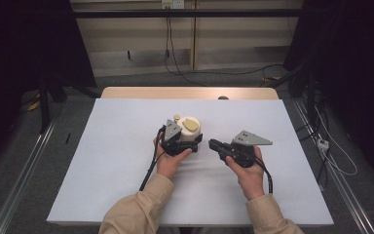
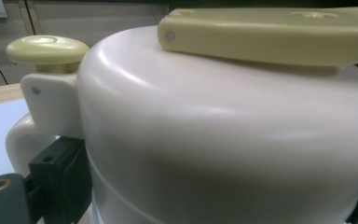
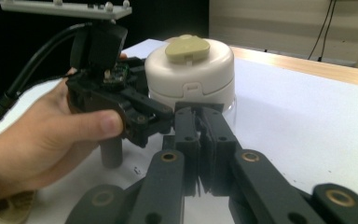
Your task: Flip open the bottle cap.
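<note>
From the high view, your left gripper is clamped on the round cream plastic container, a lidded pot with a pale yellow flat handle on top, sitting just past the centre of the white table sheet; your right gripper hangs at the pot's four o'clock, near it but apart, jaws closed and empty. In the left gripper view, you're pressed right up against the pot's cream wall, one black pad touching it at seven o'clock; the far pad is barely visible at the right edge. A pale yellow round knob sits at ten o'clock above the white looped side handle, and the flat yellow handle runs across twelve. In the right gripper view, your own jaws are shut on nothing, tips together, with the pot at twelve o'clock and your left hand at nine. The lid is on, so what's inside I can't tell. Watch out: that smooth curved wall could slip or twist in the pads if you lift or pull on the lid, and with your right jaws shut you can't catch the handle without opening first; a nudge there could tip the pot.
</note>
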